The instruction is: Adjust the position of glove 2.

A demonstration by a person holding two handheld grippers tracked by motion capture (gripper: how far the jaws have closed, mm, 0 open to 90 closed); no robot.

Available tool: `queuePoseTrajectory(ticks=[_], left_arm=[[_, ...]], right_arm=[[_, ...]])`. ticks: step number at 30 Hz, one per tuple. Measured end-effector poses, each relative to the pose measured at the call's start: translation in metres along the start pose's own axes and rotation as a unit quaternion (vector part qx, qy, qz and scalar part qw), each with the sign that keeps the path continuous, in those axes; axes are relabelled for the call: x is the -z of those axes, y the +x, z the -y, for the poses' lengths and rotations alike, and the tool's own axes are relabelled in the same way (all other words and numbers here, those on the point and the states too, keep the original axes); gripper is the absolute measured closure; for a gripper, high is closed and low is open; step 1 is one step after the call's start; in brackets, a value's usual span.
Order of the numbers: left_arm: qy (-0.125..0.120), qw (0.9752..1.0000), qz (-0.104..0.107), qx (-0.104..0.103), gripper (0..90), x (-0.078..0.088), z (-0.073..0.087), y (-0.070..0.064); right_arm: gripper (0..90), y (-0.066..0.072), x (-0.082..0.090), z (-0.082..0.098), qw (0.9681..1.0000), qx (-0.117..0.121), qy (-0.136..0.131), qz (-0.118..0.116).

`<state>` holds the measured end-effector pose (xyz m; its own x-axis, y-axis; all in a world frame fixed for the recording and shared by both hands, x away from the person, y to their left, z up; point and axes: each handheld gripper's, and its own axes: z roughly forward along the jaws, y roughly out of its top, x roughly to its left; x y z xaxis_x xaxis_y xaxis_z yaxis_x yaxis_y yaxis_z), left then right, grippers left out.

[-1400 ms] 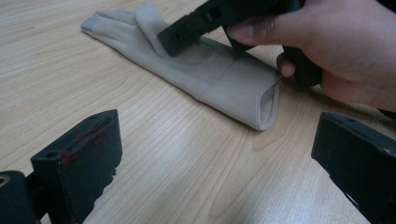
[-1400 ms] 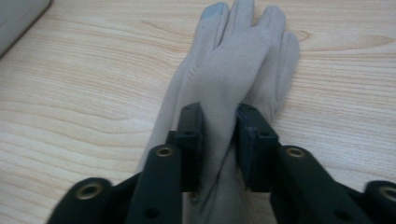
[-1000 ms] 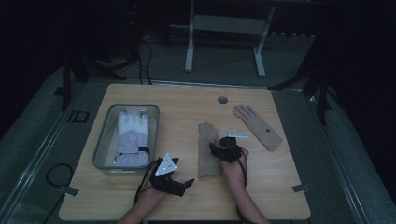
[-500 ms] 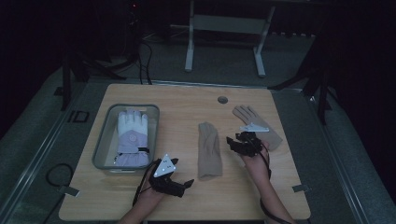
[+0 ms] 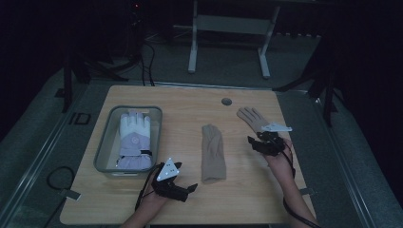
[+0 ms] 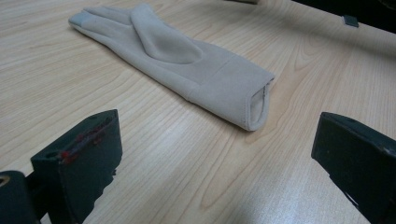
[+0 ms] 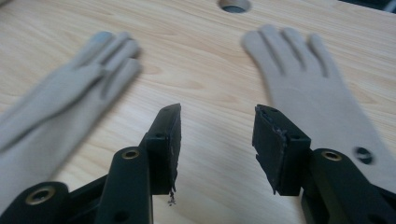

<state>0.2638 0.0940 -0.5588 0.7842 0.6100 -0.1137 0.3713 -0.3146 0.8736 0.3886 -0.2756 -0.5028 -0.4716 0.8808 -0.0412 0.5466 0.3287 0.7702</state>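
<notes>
A folded beige glove (image 5: pixel 212 152) lies lengthwise in the middle of the table, also seen in the left gripper view (image 6: pixel 187 70) with its cuff nearest. A second beige glove (image 5: pixel 252 118) lies flat at the right, fingers spread. My right gripper (image 5: pixel 254 142) hovers just beside this glove's cuff. In the right gripper view its jaws stand open (image 7: pixel 217 130) over bare wood, with the flat glove (image 7: pixel 308 79) to the right and the folded one (image 7: pixel 60 102) to the left. My left gripper (image 5: pixel 187 190) rests near the front edge, wide open (image 6: pixel 215 154), facing the folded glove's cuff.
A grey bin (image 5: pixel 102 152) at the left holds a white and lavender ski glove (image 5: pixel 134 137). A round cable hole (image 5: pixel 226 101) sits near the table's far edge. Cables trail from both grippers off the table's front edge.
My right gripper has moved rightwards from the folded middle glove to beside the cuff of the flat right glove. The left gripper has stayed put.
</notes>
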Motion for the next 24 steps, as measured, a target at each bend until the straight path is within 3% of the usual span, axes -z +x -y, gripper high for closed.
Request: queuePoseTrajectory(ticks=[1, 5, 7, 12, 17, 24], left_arm=[[0.0, 1.0, 0.001, 0.0, 2.0, 0.0, 0.0, 0.0], [0.0, 1.0, 0.004, 0.005, 1.9, 0.0, 0.0, 0.002], [0.0, 1.0, 0.004, 0.004, 2.0, -0.001, 0.001, 0.002], [-0.001, 1.0, 0.005, 0.004, 2.0, -0.001, 0.001, 0.002], [0.0, 1.0, 0.006, 0.003, 2.0, -0.001, 0.001, 0.001], [0.002, 1.0, 0.005, -0.005, 1.9, 0.0, 0.0, 0.0]], right_arm=[[51.3, -0.014, 0.0, 0.002, 0.9999, -0.001, -0.008, 0.01], [52.9, -0.029, -0.003, 0.001, 0.9995, -0.007, -0.009, 0.03], [54.4, -0.042, -0.007, -0.002, 0.9988, -0.021, -0.009, 0.045], [55.9, -0.065, -0.017, -0.009, 0.9974, -0.048, -0.009, 0.053], [56.3, -0.074, -0.029, -0.011, 0.9968, -0.053, -0.002, 0.06], [55.7, -0.083, -0.06, -0.008, 0.9944, -0.065, 0.035, 0.076]])
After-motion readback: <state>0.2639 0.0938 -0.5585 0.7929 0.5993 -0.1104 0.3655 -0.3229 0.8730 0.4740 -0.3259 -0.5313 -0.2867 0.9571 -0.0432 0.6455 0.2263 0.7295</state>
